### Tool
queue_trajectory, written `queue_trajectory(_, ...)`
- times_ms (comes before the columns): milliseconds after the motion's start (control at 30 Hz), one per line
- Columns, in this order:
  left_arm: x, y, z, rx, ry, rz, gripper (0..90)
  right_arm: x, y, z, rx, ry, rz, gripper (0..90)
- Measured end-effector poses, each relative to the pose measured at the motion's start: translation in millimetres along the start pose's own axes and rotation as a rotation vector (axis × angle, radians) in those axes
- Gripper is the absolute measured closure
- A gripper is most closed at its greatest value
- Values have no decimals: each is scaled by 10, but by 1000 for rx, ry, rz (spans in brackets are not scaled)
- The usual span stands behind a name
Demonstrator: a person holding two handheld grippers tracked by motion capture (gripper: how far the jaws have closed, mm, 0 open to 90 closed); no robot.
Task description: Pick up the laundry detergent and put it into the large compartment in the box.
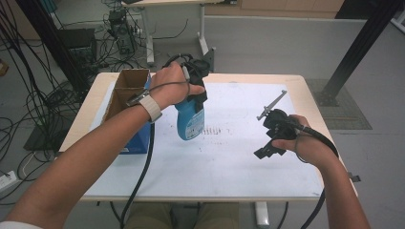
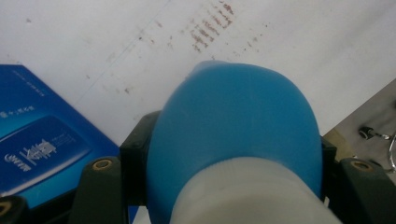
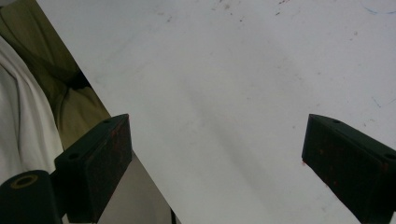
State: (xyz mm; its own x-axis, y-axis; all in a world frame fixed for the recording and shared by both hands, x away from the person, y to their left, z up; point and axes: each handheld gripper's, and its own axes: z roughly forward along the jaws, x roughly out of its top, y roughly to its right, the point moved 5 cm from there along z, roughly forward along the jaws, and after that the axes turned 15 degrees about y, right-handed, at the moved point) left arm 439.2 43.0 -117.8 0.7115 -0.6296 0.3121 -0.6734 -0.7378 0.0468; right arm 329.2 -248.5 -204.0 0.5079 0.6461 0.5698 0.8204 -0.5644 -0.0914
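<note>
Blue bottle (image 1: 190,120), white-labelled, upright, seemingly lifted off sheet.

Your left hand (image 1: 177,86) is hiding the top of the blue bottle (image 1: 190,120). In the left gripper view, the picture's bottom edge is cutting the bottle off. Its label print is looking too small to read.

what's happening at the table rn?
A person works with tongs in each hand. The left tongs are shut on a blue bottle, holding it upright above the white sheet, beside an open cardboard box with blue sides. The right tongs stand open with nothing between them, low over the sheet's right part.
</note>
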Motion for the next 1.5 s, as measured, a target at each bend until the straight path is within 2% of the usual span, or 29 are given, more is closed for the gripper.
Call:
queue_trajectory(300,-38,5,-314,28,10,-39,382,31,-66,-28,-1,5,-21,85)
queue_trajectory(533,-82,-41,-547,27,13,-112,382,29,-95,-66,-10,12,-26,85)
queue_trajectory(900,-161,-7,-970,72,41,-143,382,52,-165,-75,-7,16,-49,84)
queue_trajectory(1200,-250,-122,-1273,76,59,-231,382,109,-234,-121,-14,24,-71,85)
queue_trajectory(1500,-367,-194,-1466,104,81,-292,382,144,-272,-132,-14,28,-88,85)
